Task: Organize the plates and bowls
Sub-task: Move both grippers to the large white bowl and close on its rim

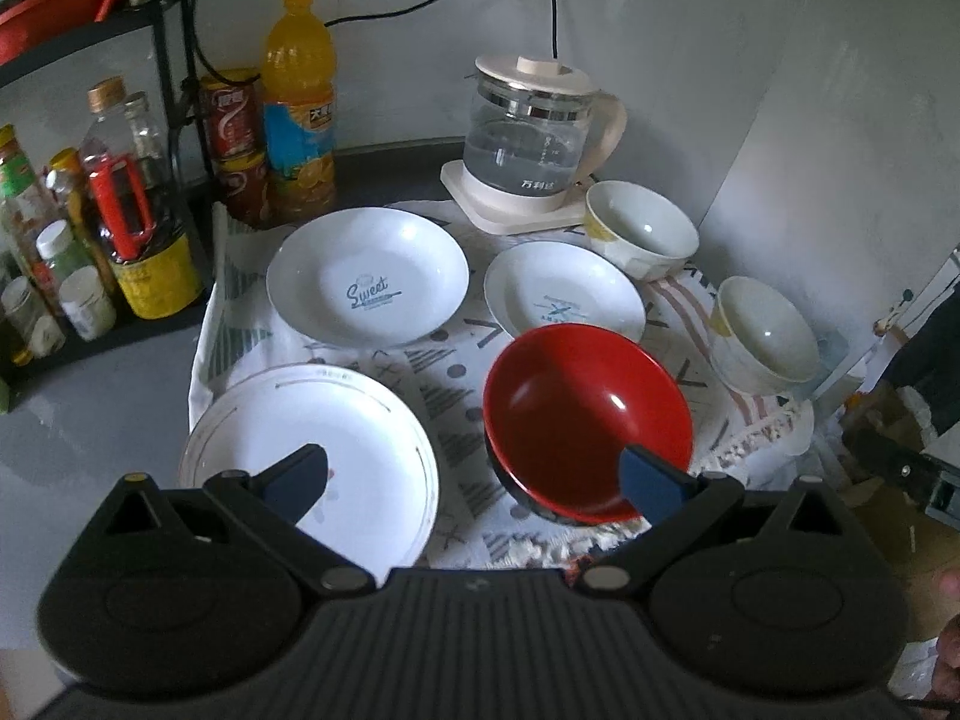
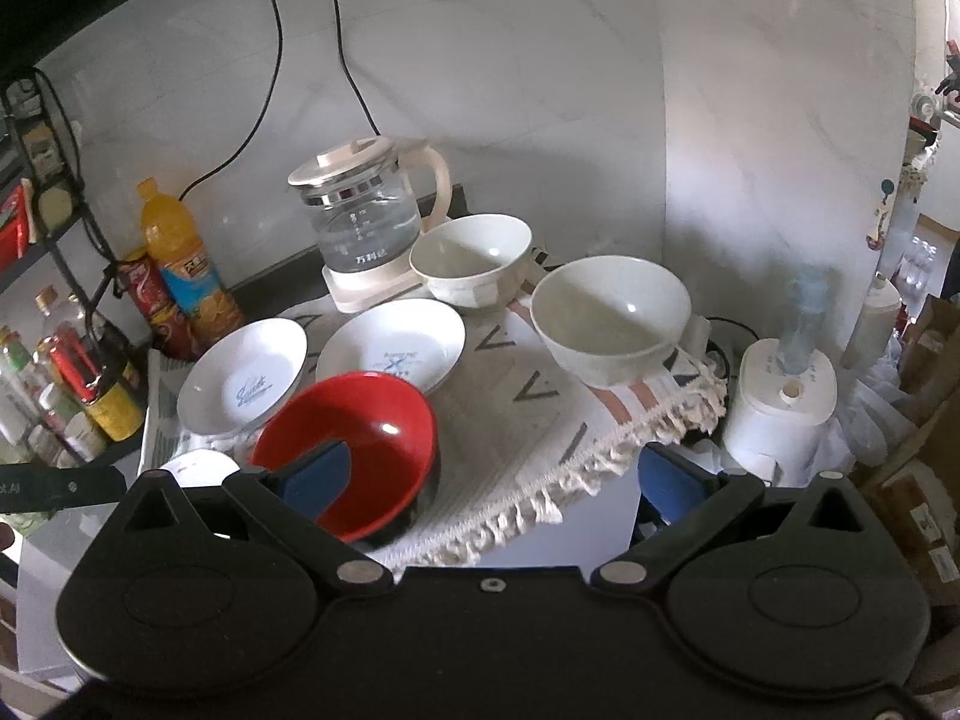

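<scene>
"Sweet" plate [image 1: 367, 276], kettle [image 1: 528, 138] with Chinese lettering

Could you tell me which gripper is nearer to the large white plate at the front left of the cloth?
Left. The left gripper hovers open with one finger over the large white plate; the right gripper sits further right, by the red bowl.

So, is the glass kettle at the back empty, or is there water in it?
There is water in it. The glass kettle shows a clear water line about halfway up its wall, and its lid is on.

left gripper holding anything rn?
No: the left gripper is open, its fingers spread wide above the cloth between the white plate and the red bowl, gripping neither.
</scene>
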`<state>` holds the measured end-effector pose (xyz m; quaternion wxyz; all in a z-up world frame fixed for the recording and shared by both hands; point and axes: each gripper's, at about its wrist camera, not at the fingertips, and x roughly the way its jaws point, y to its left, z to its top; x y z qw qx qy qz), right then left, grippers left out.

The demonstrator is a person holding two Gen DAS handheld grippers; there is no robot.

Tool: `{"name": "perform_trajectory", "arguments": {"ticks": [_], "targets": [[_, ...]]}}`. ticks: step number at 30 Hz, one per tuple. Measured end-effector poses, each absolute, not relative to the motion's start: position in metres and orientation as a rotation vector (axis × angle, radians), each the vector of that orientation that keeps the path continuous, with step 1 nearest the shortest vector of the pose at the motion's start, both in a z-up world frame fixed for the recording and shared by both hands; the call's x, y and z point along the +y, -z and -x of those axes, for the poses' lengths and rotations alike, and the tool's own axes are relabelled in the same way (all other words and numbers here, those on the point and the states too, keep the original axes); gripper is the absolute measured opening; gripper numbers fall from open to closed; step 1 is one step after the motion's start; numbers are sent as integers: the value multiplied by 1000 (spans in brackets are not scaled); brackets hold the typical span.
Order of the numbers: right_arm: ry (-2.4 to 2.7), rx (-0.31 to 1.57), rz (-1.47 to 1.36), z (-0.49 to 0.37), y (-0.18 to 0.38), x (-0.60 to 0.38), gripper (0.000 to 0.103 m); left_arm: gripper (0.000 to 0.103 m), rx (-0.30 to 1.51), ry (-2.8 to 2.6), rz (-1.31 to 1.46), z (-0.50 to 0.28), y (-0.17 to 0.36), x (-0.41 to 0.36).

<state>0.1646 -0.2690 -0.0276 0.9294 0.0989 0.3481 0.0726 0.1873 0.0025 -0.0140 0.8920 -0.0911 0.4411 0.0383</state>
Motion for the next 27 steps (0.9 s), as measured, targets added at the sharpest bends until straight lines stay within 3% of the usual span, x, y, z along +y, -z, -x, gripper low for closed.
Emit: {"name": "perform_trajectory", "arguments": {"ticks": [14,27], "targets": [[-26,769,-261,-222,48,-269,103,102,990,-59,156,-262,28,4],[-30,810,-284,-285,75,-319,102,102,981,-45,188,-338,31,-47]]}}
